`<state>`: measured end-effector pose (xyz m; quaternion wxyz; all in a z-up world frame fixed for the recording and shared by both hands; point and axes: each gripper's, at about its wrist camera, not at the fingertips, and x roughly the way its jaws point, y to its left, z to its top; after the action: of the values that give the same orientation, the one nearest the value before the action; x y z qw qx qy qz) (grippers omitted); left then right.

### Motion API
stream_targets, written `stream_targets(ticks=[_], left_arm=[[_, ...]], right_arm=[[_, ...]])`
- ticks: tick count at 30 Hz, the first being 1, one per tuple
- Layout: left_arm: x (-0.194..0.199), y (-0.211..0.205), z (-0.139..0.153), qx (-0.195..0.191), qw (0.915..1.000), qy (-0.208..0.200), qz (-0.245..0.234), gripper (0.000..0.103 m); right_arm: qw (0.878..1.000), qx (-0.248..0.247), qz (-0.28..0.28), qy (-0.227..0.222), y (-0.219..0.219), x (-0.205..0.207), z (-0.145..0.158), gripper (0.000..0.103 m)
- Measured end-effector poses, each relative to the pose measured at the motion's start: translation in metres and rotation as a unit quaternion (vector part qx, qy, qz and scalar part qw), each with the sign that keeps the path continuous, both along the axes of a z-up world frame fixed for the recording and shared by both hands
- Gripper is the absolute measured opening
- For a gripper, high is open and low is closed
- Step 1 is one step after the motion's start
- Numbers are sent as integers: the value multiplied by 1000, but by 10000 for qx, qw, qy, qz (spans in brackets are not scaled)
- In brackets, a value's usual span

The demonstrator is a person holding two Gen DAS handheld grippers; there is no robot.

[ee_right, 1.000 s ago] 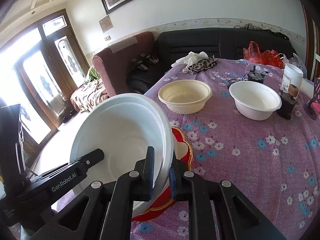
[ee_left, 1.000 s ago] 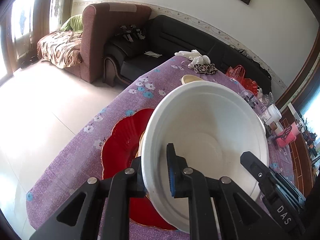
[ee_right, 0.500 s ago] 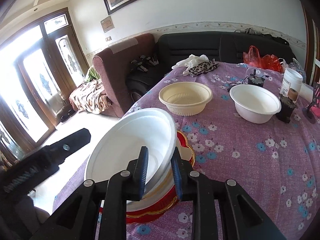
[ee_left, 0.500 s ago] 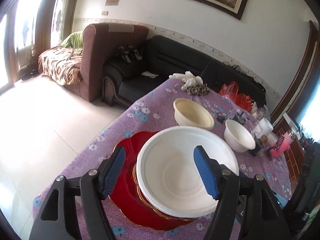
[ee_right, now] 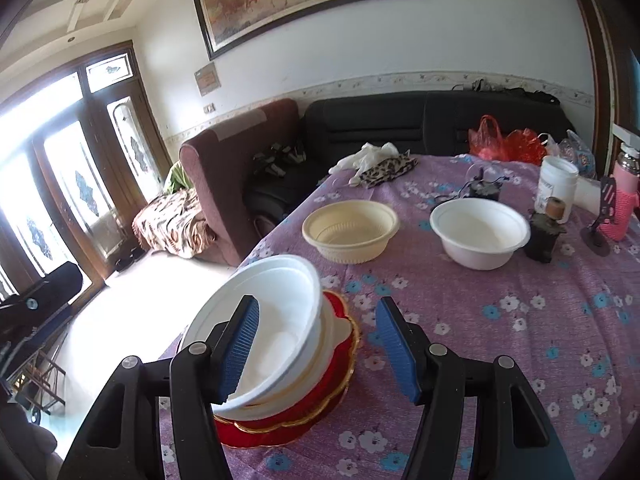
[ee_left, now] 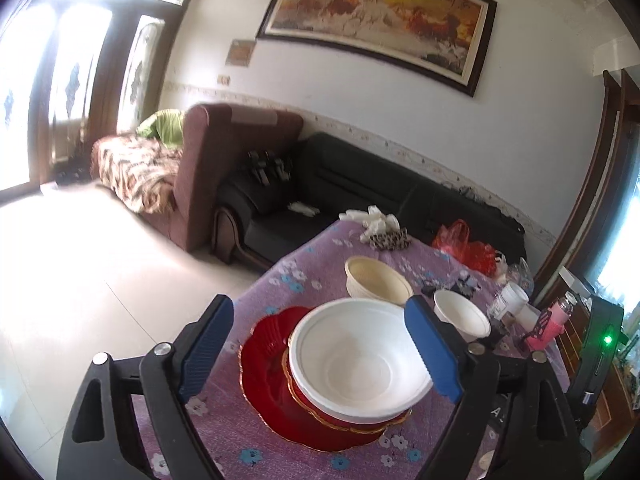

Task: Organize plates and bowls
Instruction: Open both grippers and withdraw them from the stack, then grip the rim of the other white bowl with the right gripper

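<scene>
so the big white bowl (ee_left: 360, 360) sits on a stack of red gold-rimmed plates (ee_left: 272, 380) at the near corner of the purple floral tablecloth (ee_right: 500, 320), a bit tilted in the right view. left gripper (ee_left: 316, 348) jaws have just been opening, wide apart, nothing pinched. right gripper (ee_right: 318, 348) jaws also just been opening, bowl rim between them but pads off it. cream bowl (ee_right: 350, 230) and small white bowl (ee_right: 480, 232) further back, apart.
</scene>
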<state>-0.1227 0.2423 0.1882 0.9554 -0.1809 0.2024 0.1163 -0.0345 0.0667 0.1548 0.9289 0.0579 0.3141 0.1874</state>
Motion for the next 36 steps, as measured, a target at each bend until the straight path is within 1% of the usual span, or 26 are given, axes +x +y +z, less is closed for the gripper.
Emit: stream_targets(ticks=[1, 3, 5, 7, 9, 12, 18, 23, 32, 34, 36], left_arm=[[-6, -3, 4, 91, 9999, -105, 75, 91], [-18, -10, 11, 295, 9989, -290, 228, 101], [-28, -21, 17, 511, 9971, -460, 331, 103], [-34, -33, 19, 699, 9958, -511, 298, 103], [-35, -45, 20, 835, 9954, -432, 195, 103], [-31, -65, 12, 1052, 9943, -188, -23, 103], [-21, -108, -4, 1480, 9880, 198, -386, 103], [-17, -136, -7, 1785, 9820, 256, -557, 103], [0, -176, -17, 1967, 9728, 512, -1111, 103], [5, -183, -18, 1913, 9708, 569, -1329, 103], [12, -188, -18, 1658, 9702, 646, -1646, 103]], right_arm=[[10000, 14, -36, -29, -5, -3, 1, 67], [9999, 46, -112, -62, -16, -10, 2, 67], [9998, 81, -165, -66, -25, -18, 2, 68], [9997, 94, -218, -59, -35, -24, 0, 69], [9996, 95, -257, -48, -45, -31, -2, 69], [9994, 88, -328, -29, -60, -40, -6, 69], [9982, 218, -560, 2, -97, -52, -13, 70], [9964, 315, -782, -7, -129, -58, -14, 71], [9918, 498, -1168, 130, -183, -50, -23, 72], [9906, 520, -1259, 131, -195, -47, -23, 72], [9887, 555, -1387, 119, -209, -43, -22, 72]])
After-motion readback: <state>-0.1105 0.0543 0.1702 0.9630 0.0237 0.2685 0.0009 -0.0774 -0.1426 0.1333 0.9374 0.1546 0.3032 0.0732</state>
